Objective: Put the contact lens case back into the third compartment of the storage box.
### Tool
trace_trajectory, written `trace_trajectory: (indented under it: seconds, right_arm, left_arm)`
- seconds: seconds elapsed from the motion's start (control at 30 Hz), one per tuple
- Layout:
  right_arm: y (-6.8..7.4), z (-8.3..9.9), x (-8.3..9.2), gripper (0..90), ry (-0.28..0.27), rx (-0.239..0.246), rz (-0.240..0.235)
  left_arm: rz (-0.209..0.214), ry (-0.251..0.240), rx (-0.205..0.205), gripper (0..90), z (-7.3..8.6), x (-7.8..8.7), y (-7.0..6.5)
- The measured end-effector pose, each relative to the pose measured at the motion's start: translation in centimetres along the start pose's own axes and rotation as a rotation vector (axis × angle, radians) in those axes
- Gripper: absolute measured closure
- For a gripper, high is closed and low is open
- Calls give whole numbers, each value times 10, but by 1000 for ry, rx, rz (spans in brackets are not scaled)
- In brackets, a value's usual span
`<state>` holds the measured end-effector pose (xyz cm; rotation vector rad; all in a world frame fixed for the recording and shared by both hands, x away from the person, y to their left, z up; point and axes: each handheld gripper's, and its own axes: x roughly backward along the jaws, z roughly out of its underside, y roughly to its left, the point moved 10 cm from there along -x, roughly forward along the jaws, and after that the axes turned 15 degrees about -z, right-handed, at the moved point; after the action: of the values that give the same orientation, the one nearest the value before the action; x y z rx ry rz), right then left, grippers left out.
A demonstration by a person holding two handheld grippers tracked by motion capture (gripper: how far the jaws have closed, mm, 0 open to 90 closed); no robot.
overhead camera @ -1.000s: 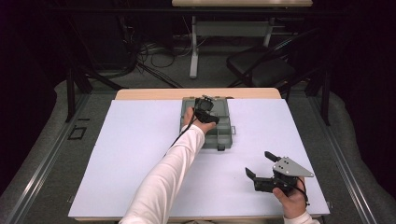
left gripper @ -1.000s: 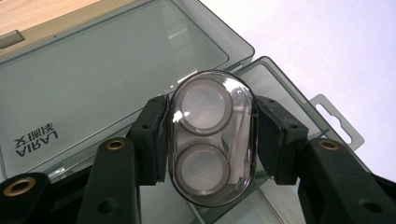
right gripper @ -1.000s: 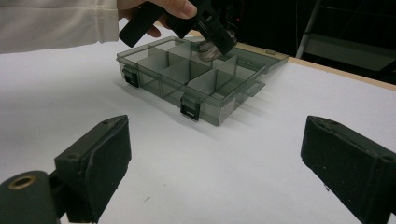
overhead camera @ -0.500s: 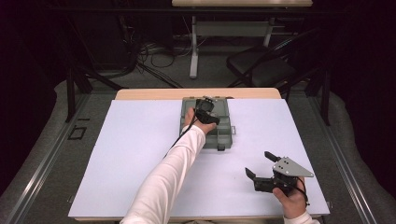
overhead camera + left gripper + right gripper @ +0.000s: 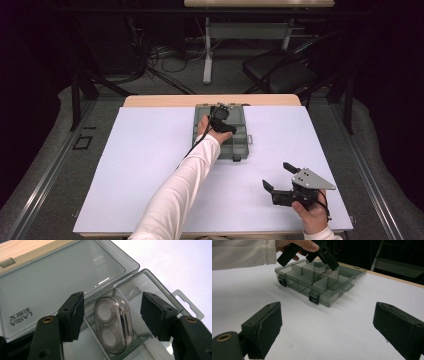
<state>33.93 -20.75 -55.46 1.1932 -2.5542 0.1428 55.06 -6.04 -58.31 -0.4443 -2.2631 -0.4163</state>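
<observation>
- A smoke-grey clear plastic organizer box [image 5: 239, 142] lies open at the middle of the table's far edge, its flat lid [image 5: 57, 282] folded back toward that edge.
- Thin walls split the box into rectangular compartments; in the right gripper view [image 5: 317, 280] most of them look bare.
- One compartment holds a small clear oblong case [image 5: 112, 323] with rounded ends and two white round discs inside, one above the other. It leans on a divider wall.
- The left gripper [image 5: 112, 315] hangs over that compartment with the case between its fingers [image 5: 72, 315]. The fingers have just been opening; the pads stand a little apart from the case on both sides, not pressing on it.
- In the high view the left gripper [image 5: 220, 117] sits over the far part of the box, at the end of a white sleeve [image 5: 185, 192].
- The right gripper [image 5: 280, 176] rests near the table's front right corner, well apart from the box, fingers [image 5: 264, 327] spread wide with nothing between them.
- The table [image 5: 145, 165] has a smooth matt white sheet on top; a pale wooden strip shows along its far edge.
- The box has two dark latches [image 5: 314, 298] on its front wall and a clear hanging tab [image 5: 187, 306] at one side.
- The left gripper view shows mirrored lettering on the lid and the discs in the case; the right gripper view shows the grid of compartments and the hand [image 5: 298, 245] above it.
</observation>
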Motion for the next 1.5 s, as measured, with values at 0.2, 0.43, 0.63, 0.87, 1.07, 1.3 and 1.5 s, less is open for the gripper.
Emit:
trace_trajectory:
  seconds: [0.2, 0.43, 0.63, 0.87, 1.07, 1.3, 1.5]
  right_arm:
    - [0, 0, 0, 82, 0, 0, 1]
    - [1, 0, 0, 82, -3, 3, 3]
    - [1, 0, 2, 82, -4, 1, 9]
    - [1, 1, 2, 82, -1, 1, 12]
    - [0, 1, 2, 82, -2, -1, 12]
    - [1, 1, 1, 82, 2, 1, 12]
    - [1, 1, 0, 82, 9, 5, 11]
  left_arm:
    - [-23, 3, -31, 353, 0, 4, 5]
    - [-7, 22, -20, 366, 1, 17, 12]
    - [9, 4, -18, 292, 1, 27, 15]
    - [39, 1, -28, 234, 5, 38, 20]
    - [82, 20, -55, 160, 17, 49, 23]
    - [93, 4, -51, 160, 26, 65, 37]
    - [96, -7, -46, 160, 33, 79, 50]
